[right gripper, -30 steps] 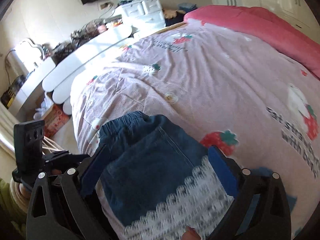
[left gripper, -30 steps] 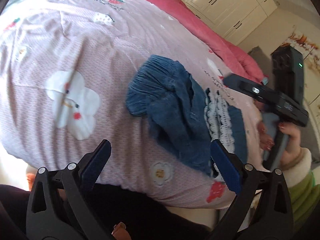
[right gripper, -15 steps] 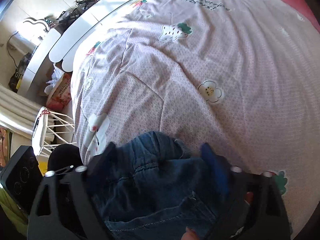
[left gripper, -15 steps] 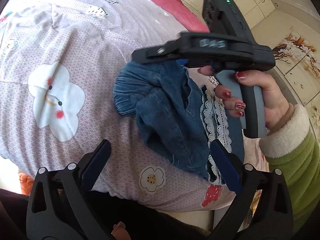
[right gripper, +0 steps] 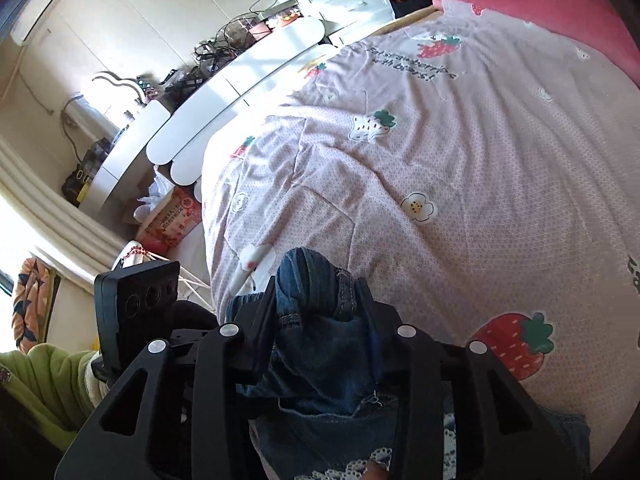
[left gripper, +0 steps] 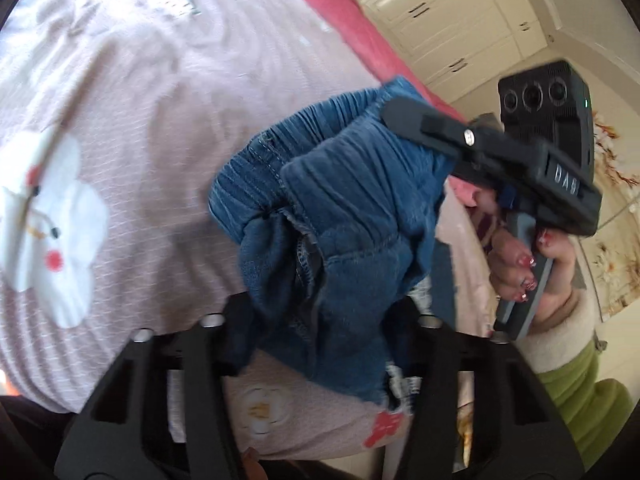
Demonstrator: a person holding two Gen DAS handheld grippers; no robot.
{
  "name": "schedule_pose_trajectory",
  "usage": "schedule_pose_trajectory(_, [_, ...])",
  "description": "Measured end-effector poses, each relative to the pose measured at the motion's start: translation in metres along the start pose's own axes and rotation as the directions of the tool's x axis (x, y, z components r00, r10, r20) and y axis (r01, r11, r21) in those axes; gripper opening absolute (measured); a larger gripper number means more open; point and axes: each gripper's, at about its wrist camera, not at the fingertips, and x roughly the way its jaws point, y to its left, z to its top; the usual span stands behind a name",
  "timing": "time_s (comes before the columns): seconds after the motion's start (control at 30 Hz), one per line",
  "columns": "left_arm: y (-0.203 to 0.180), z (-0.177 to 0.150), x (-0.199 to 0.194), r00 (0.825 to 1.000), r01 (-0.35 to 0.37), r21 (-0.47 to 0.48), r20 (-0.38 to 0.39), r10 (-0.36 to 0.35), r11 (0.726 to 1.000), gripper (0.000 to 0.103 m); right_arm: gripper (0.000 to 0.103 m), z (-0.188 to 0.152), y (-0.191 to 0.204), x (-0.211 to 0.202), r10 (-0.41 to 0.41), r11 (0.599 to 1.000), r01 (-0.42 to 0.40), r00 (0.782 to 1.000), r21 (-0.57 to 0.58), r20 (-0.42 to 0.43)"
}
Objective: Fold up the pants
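Observation:
The blue denim pants (left gripper: 340, 216) with white lace trim are bunched and lifted off the pink bedspread. My left gripper (left gripper: 320, 312) is shut on a fold of the pants near the bed's front edge. My right gripper (right gripper: 320, 312) is shut on the elastic waistband of the pants (right gripper: 316, 280); it also shows in the left wrist view (left gripper: 440, 128), pinching the waistband from the right. The lace hem (right gripper: 368, 468) hangs low in the right wrist view.
The pink quilt (right gripper: 460, 160) with strawberry and flower prints covers the bed; a red blanket (right gripper: 540, 4) lies at its far end. A white desk (right gripper: 240, 80) with clutter and a cardboard box (right gripper: 172, 220) stand beside the bed. White wardrobes (left gripper: 460, 8) stand behind.
Both grippers have closed on the pants. The right gripper came over the waistband and gripped it; the pants went from lying on the bed to being bunched and lifted.

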Motion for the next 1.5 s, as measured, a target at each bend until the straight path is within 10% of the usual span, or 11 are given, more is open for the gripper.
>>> schedule_pose_trajectory(0.27, [-0.075,-0.002,0.0,1.0,-0.01,0.198,0.01,0.008,0.98,0.034,0.035,-0.038,-0.015,-0.074,-0.014,1.0,0.014,0.993,0.003,0.115])
schedule_pose_trajectory(0.9, [-0.169,-0.097,0.078,0.975,0.036,0.553,-0.203,0.092,0.832,0.055,0.038,-0.164,-0.058,-0.148,-0.217,0.959,0.176,0.96,0.224,0.175])
schedule_pose_trajectory(1.5, [-0.147,-0.101,0.053,0.971,0.079,0.474,-0.236,0.04,0.877,0.067,0.044,-0.181,-0.062,-0.083,-0.416,0.906,0.418,0.908,0.063,-0.048])
